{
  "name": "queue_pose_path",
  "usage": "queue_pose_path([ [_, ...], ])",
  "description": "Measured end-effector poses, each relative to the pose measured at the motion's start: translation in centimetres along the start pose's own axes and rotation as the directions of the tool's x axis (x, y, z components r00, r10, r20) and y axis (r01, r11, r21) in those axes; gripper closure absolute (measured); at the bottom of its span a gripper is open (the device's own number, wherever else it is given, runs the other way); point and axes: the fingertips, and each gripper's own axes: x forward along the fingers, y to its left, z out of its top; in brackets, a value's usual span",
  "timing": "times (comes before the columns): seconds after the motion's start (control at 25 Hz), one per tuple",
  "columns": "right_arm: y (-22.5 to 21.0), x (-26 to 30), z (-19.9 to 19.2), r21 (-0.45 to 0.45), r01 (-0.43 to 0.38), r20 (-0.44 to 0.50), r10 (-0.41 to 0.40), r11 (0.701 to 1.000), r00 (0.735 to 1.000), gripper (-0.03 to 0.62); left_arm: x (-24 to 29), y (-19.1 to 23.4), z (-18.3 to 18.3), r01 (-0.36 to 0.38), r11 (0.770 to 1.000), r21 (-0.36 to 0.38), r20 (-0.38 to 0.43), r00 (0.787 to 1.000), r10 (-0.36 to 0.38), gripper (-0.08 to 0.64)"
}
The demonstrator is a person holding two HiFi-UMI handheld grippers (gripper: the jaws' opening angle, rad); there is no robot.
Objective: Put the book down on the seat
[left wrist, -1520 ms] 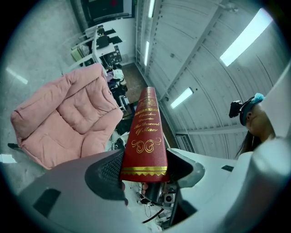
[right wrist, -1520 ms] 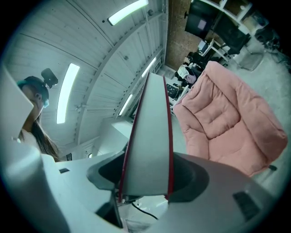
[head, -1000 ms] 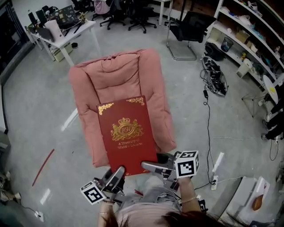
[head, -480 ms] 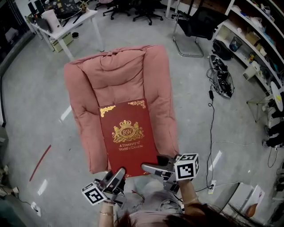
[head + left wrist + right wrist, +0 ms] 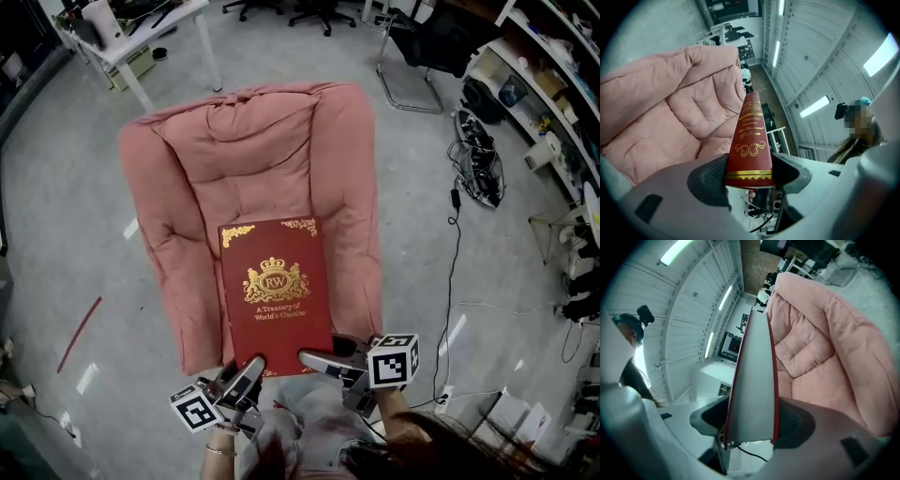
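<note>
A thick red book [image 5: 275, 292] with gold crest and lettering is held flat above the pink cushioned seat [image 5: 248, 169]. My left gripper [image 5: 246, 370] is shut on its near left corner, and in the left gripper view the gold-lettered spine [image 5: 751, 140] sits clamped between the dark pads. My right gripper [image 5: 323, 361] is shut on the near right corner; the right gripper view shows the pale page edge [image 5: 752, 380] squeezed between its jaws, with the seat [image 5: 820, 352] to the right.
The seat stands on a grey floor. A white table [image 5: 141, 33] and office chairs are behind it, a black chair [image 5: 422, 47] at back right, shelves [image 5: 553, 103] and cables [image 5: 473, 155] on the right. A red strip [image 5: 80, 333] lies on the floor at left.
The seat has come nearer and lower in the head view, and the book now lies further over it. Both grippers keep their hold on the book's near corners.
</note>
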Motion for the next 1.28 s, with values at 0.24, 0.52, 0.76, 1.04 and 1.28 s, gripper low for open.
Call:
queue_pose_path([
  [0.24,-2.1,0.5,0.1,0.028,0.004,-0.010,-0.004,1.000,1.000,0.302,0.9,1.7,0.0,-0.021,1.000,-0.003,-0.007,1.000,0.021,0.298],
  [0.52,-3.8,1.9,-0.5,0.037,0.011,-0.026,-0.010,0.999,1.000,0.302,0.7,3.9,0.1,-0.033,0.999,-0.017,-0.018,0.999,0.033,0.298],
  [0.76,-4.6,3.2,-0.9,0.032,0.016,-0.034,-0.015,0.999,0.999,0.301,0.2,5.5,0.4,-0.033,0.999,-0.036,-0.019,0.999,0.032,0.298],
  [1.04,-6.2,4.1,-1.8,0.065,0.022,-0.030,-0.020,0.998,0.999,0.301,0.0,7.5,0.3,-0.052,0.997,-0.057,-0.038,0.998,0.050,0.298],
  [1.28,-8.4,5.7,-2.6,0.084,0.044,-0.041,-0.041,0.996,0.998,0.301,-0.1,10.4,0.5,-0.064,0.996,-0.070,-0.051,0.997,0.060,0.298],
])
